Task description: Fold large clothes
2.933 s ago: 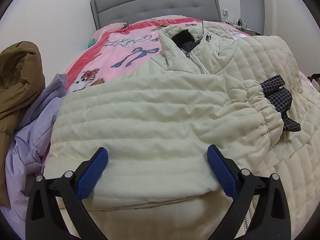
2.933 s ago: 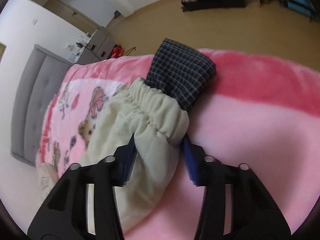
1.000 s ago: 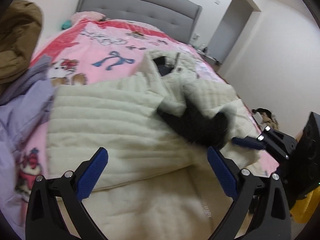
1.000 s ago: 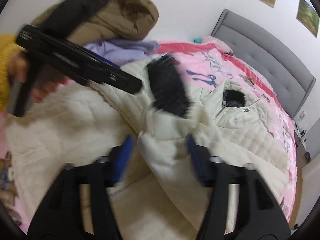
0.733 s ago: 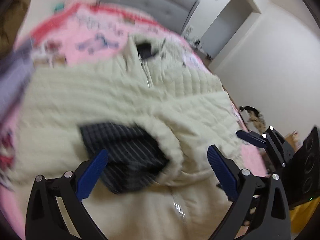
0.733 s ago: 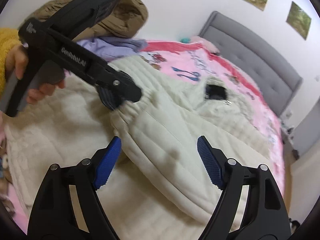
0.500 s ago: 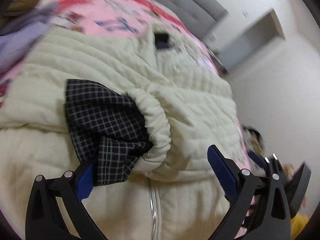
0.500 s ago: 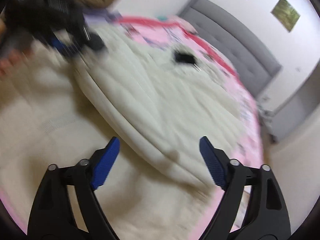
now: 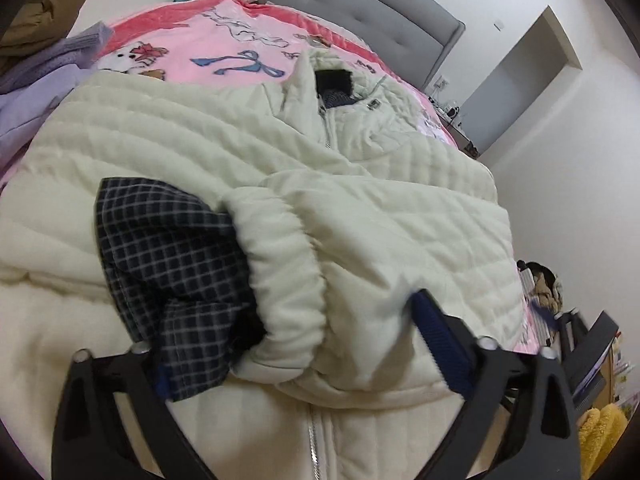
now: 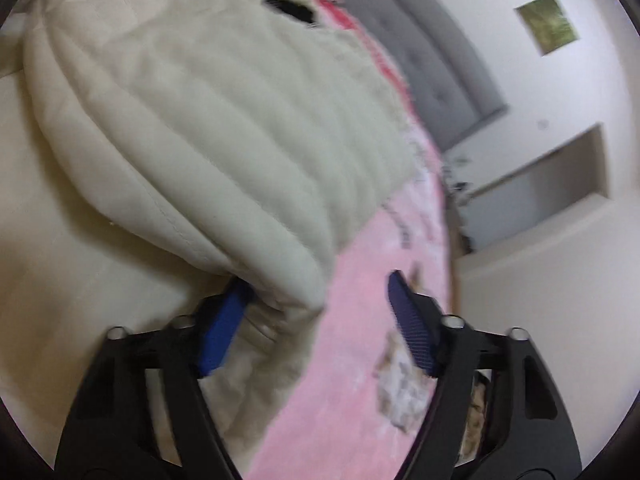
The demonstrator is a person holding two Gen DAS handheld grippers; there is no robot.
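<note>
Cream quilted jacket (image 9: pixel 280 152) lies zipped on the pink blanket (image 10: pixel 360 360), both sleeves folded across its chest. Left gripper (image 9: pixel 304 352) closes around the checked cuff (image 9: pixel 168 248); right gripper (image 10: pixel 316 320) closes at the jacket's side edge, neither clamped yet. Body folds remain.

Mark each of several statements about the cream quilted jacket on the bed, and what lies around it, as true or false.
1. The cream quilted jacket lies on a pink cartoon-print blanket. True.
2. The dark checked lining sticks out of the jacket's gathered sleeve cuff. True.
3. The headboard is brown wood. False: the padded headboard is grey.
4. The jacket's sleeve hangs off the bed. False: it lies folded across the jacket's front.
5. A lilac garment lies beside the jacket. True.
</note>
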